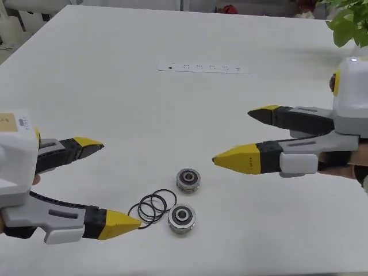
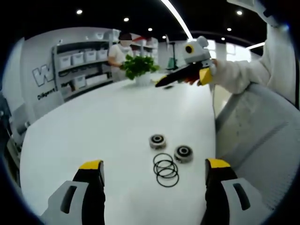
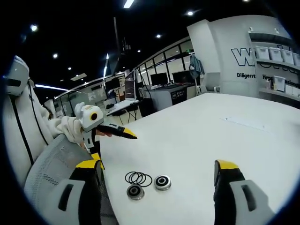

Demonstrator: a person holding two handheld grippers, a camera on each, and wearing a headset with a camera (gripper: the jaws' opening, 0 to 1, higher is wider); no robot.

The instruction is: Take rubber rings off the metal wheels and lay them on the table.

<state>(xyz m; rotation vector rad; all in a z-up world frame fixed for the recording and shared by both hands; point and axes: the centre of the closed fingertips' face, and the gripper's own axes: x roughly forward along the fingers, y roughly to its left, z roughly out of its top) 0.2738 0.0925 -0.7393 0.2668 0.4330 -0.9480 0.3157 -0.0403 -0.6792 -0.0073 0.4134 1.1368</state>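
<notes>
Two metal wheels (image 1: 188,179) lie between the left gripper (image 1: 121,184) and the right gripper (image 1: 230,137). Three rubber rings (image 1: 152,207), overlapping so the count is unsure, lie beside the left gripper's lower tip.

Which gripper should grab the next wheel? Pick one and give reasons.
Left, probably. The left gripper is open, its lower jaw tip beside the rubber rings and the nearer wheel. The right gripper, also open, sits farther from that wheel, nearer the other wheel.
</notes>
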